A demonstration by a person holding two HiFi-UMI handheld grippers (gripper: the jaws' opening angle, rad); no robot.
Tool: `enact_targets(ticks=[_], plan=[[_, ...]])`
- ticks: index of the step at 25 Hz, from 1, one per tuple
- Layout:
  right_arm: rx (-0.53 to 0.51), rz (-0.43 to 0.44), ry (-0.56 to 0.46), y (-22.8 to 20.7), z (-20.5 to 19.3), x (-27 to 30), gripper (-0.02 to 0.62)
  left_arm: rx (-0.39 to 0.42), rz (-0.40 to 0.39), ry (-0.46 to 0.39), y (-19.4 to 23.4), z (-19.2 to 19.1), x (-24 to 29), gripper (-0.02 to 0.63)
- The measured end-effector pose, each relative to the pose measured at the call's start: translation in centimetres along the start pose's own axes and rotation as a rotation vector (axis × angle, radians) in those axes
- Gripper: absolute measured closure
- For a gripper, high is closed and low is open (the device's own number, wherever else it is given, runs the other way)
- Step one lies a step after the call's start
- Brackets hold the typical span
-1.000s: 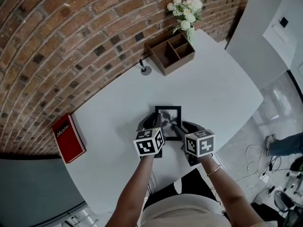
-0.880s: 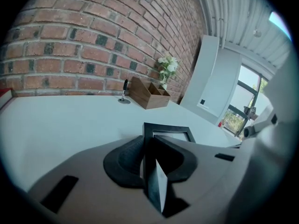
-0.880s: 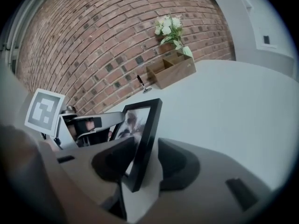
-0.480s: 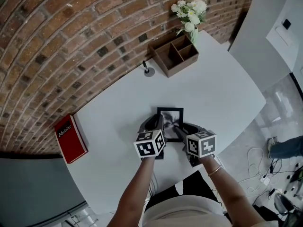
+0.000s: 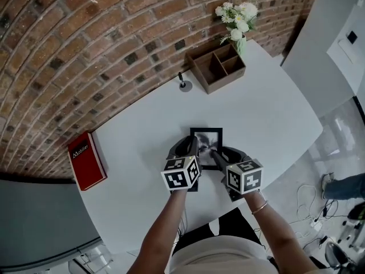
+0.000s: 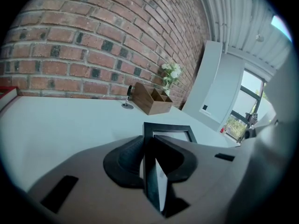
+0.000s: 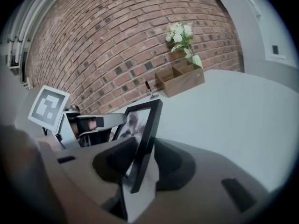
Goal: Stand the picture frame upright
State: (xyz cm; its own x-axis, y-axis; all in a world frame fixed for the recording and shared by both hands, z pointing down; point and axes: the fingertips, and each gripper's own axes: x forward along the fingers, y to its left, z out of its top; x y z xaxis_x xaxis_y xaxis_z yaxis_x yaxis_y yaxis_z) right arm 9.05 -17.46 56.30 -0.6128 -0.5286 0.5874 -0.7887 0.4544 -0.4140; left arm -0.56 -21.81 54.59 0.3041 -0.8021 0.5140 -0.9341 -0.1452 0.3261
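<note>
Picture frame [image 5: 206, 140] sits clamped in left claw [image 5: 190, 147], between wide right claw's [image 5: 222, 154] just-closing jaws.

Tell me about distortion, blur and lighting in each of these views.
Head view: fisheye bows the brick wall and table edge; light even, sharp. Left gripper view: black vignette corners, picture frame soft up close. Right gripper view: same vignette, frame's near end blurred.

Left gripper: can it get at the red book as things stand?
Probably not yet: the left gripper is shut on the picture frame. Bare table lies between it and the red book.
</note>
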Motion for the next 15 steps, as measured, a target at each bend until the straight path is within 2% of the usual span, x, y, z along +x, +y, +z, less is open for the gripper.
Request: enact_targets(ticks=[9,15], plan=[[-0.115,0.073,-0.046,1.8,2.5,0.1,0.468,-0.019,0.071,-0.092,0.9,2.3,-2.2,0.545],[-0.191,0.162,-0.054,3.8,3.9,0.5,0.472,-0.044,0.165,-0.167,2.1,3.7,-4.5,0.545]])
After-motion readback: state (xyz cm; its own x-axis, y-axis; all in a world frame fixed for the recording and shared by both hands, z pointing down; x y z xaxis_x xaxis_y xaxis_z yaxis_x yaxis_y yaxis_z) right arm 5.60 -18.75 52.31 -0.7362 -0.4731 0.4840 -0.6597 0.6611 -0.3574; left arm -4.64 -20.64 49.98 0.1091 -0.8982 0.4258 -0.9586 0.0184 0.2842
